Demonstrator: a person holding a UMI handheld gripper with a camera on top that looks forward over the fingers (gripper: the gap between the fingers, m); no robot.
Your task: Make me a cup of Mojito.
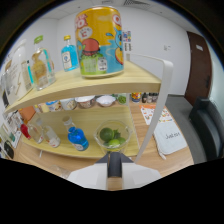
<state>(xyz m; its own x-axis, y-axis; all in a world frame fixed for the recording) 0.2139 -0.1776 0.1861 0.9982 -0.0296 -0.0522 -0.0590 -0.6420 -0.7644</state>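
Hand-held gripper (114, 167) just short of glass bowl (113, 134) of limes (107, 134).

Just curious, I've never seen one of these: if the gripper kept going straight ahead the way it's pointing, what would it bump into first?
Probably the clear glass bowl of limes on the lower shelf, which sits just ahead of the gripper. Depth is hard to judge here.

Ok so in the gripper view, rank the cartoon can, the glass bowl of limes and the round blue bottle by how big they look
1. Cartoon can on the top shelf, largest by far.
2. Glass bowl of limes, just ahead of the gripper.
3. Round blue bottle beside the bowl, smallest.
The wide lens and differing distances skew this, so it says little about true sizes.
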